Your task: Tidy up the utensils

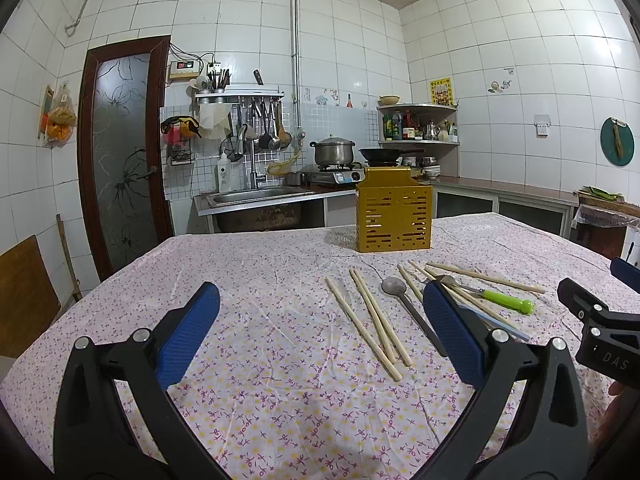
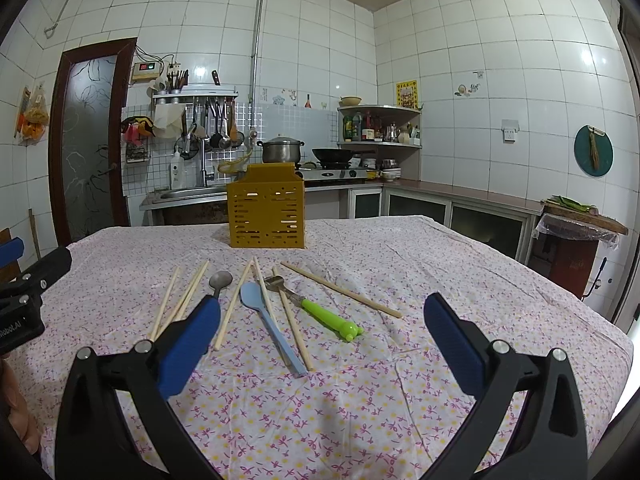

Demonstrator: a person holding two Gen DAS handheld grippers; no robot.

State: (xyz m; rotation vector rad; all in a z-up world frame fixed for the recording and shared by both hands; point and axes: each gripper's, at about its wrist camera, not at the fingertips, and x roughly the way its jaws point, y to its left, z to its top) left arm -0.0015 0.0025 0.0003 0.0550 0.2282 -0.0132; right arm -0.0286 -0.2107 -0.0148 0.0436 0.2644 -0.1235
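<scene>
Utensils lie loose on the tabletop, spread in a row in front of the yellow holder, which stands upright toward the far edge. From the left there are chopsticks, a metal spoon, more chopsticks, a blue spoon and a green-handled peeler; one chopstick lies apart on the right, slanting toward the right edge. A few chopsticks cross over the blue spoon and the peeler's metal head. Through the holder's slots some pale sticks show, though I cannot tell how many.

Both claws hover above the near edge, touching nothing. The left claw gapes wide and empty, left of the row. The right claw is also spread wide and empty, with the blue spoon and peeler between its fingers in its view.
</scene>
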